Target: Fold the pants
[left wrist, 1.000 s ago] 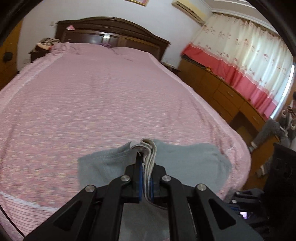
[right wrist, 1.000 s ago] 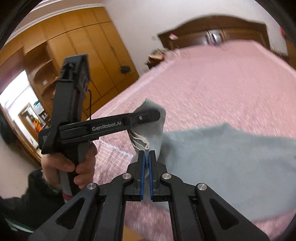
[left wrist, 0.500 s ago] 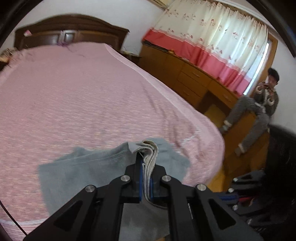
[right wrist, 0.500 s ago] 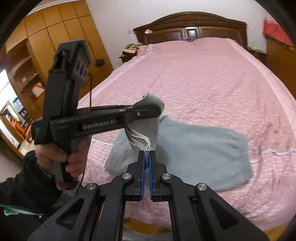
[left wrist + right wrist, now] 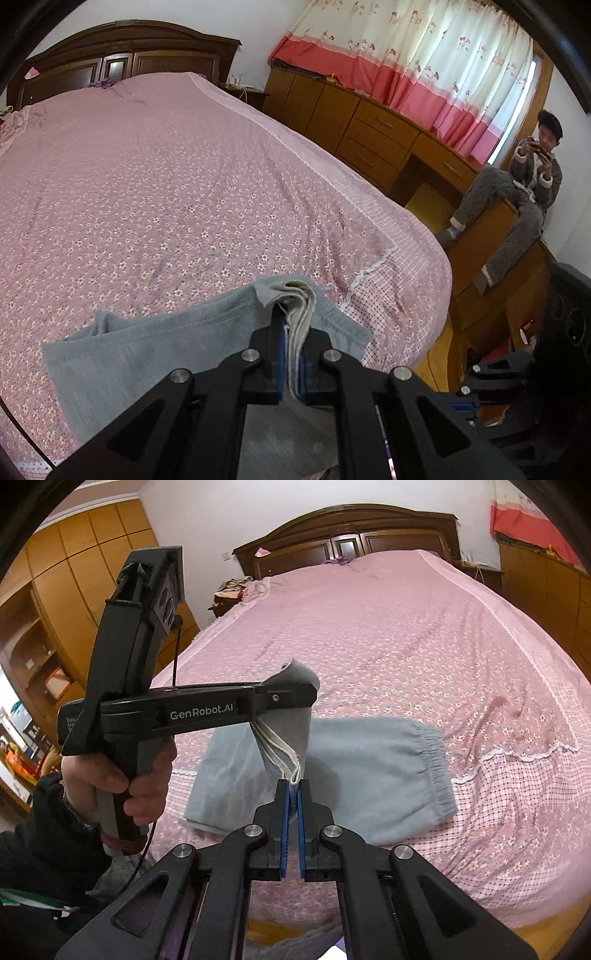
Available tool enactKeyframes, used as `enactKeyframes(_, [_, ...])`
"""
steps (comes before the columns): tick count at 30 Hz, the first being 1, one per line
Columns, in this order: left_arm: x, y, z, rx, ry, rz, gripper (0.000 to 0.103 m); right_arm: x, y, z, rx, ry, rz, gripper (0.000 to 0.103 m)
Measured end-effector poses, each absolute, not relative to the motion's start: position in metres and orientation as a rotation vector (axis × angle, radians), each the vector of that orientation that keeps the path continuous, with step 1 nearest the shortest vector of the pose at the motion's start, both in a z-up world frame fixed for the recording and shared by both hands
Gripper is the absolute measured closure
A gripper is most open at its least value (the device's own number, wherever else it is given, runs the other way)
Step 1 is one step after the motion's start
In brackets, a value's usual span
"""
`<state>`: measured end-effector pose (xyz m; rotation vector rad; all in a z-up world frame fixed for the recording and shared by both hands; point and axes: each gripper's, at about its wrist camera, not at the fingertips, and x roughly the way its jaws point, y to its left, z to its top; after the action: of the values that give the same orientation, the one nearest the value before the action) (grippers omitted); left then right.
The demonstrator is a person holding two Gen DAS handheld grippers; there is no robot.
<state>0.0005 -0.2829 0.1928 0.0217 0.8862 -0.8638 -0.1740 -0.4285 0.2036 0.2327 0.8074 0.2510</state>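
My bed carries the grey pants near its foot edge, folded, their long axis running across the bed with the gathered waistband toward the right in the right wrist view. My left gripper is clamped on the raised stack of folded edges. My right gripper pinches the lower end of that same lifted fold. What hangs below my jaws, off the bed edge, is cut off.

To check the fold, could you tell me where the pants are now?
The pants lie on the bed near its foot, one stacked edge lifted by both grippers: left, right.
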Motion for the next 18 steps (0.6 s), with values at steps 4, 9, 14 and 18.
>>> enactKeyframes(4, [0.007, -0.301, 0.184, 0.049, 0.908, -0.865, 0.098, -0.167, -0.448, 0.193, 0.265, 0.818, 0.244, 0.099])
enactKeyframes(9, [0.019, -0.336, 0.168, 0.121, 0.945, -0.875, 0.098, -0.164, -0.473, 0.173, 0.320, 0.829, 0.225, 0.099])
enactKeyframes(14, [0.035, -0.381, 0.141, 0.187, 1.036, -0.883, 0.098, -0.159, -0.506, 0.147, 0.407, 0.852, 0.170, 0.099])
enactKeyframes(18, [0.040, -0.409, 0.117, 0.249, 1.089, -0.853, 0.097, -0.158, -0.531, 0.125, 0.517, 0.880, 0.132, 0.099])
